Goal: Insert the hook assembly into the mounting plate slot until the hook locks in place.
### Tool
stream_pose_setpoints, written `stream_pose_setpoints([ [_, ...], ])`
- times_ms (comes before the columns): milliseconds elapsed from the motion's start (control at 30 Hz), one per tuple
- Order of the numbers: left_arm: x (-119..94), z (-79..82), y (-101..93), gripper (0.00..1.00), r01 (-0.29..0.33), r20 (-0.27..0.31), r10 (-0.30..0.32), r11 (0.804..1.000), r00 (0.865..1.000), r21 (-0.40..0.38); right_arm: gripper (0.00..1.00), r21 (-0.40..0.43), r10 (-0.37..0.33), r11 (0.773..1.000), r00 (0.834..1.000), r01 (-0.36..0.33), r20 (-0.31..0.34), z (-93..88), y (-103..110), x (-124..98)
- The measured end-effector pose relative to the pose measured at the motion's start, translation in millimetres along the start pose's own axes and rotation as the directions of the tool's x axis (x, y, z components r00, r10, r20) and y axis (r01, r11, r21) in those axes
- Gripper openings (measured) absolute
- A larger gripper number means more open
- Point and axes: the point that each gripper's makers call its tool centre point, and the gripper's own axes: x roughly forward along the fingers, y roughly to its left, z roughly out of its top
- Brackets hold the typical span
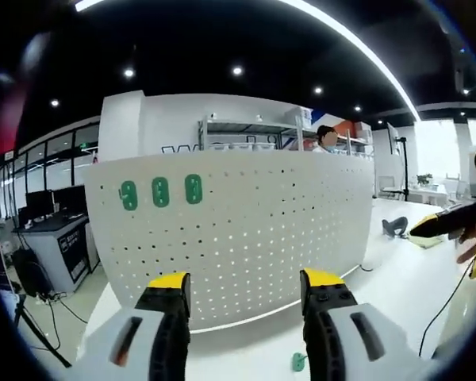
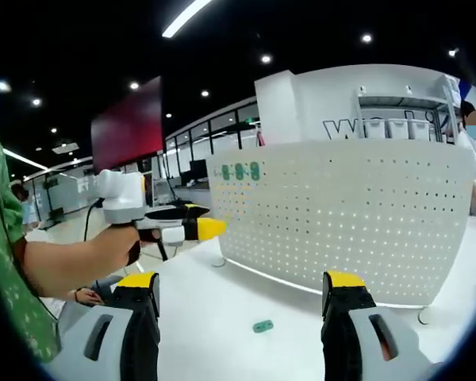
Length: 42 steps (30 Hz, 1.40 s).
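Note:
A white perforated mounting plate (image 1: 246,230) (image 2: 349,214) stands upright on the white table (image 1: 397,278) (image 2: 206,309). Three green hooks (image 1: 160,192) (image 2: 239,171) sit in a row near its upper left corner. One more green hook assembly (image 1: 299,361) (image 2: 262,326) lies loose on the table in front of the plate. My left gripper (image 1: 246,290) is open and holds nothing; it hovers just before the plate. It also appears side-on (image 2: 192,230), held by a hand. My right gripper (image 2: 242,290) is open and empty, farther back from the plate, and comes in at the edge (image 1: 448,224).
A black object (image 1: 394,227) rests on the table to the right of the plate, and a thin cable (image 1: 452,294) runs across the table. Desks with monitors (image 1: 55,210) stand at the left. A person (image 1: 327,139) is behind the plate near a shelving rack (image 1: 254,135).

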Motion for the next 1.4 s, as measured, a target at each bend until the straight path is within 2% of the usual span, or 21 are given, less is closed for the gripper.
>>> stream_pose_setpoints([
  [467,-28,-27.9,-9.3,0.57,0.008,-0.043,-0.009,1.0,0.999,-0.022,0.86,-0.002,0.006,1.0,1.0,-0.006,-0.006,-4.4,7,-4],
  [800,-49,-51.3,-28.1,0.57,0.029,-0.091,-0.031,0.999,0.995,-0.03,0.86,0.003,0.008,1.0,1.0,-0.008,-0.003,-7.8,10,-10],
  [933,-55,-68.2,-41.1,0.57,0.048,-0.13,-0.051,0.998,0.99,-0.033,0.86,0.009,0.01,1.0,1.0,-0.01,-0.005,-11.1,11,-12],
  [1000,-56,-78.3,-47.3,0.57,0.059,-0.157,-0.064,0.997,0.985,-0.041,0.86,0.011,0.012,1.0,1.0,-0.012,-0.006,-13.0,12,-13],
  [1100,-56,-84.7,-54.7,0.57,0.07,-0.172,-0.075,0.997,0.982,-0.039,0.86,0.014,0.015,1.0,1.0,-0.015,-0.009,-15.3,12,-14],
  [1400,-46,-93.7,-70.8,0.54,0.112,-0.208,-0.108,0.994,0.972,0.007,0.86,0.02,0.016,1.0,1.0,-0.015,-0.008,-16.9,9,-17],
])
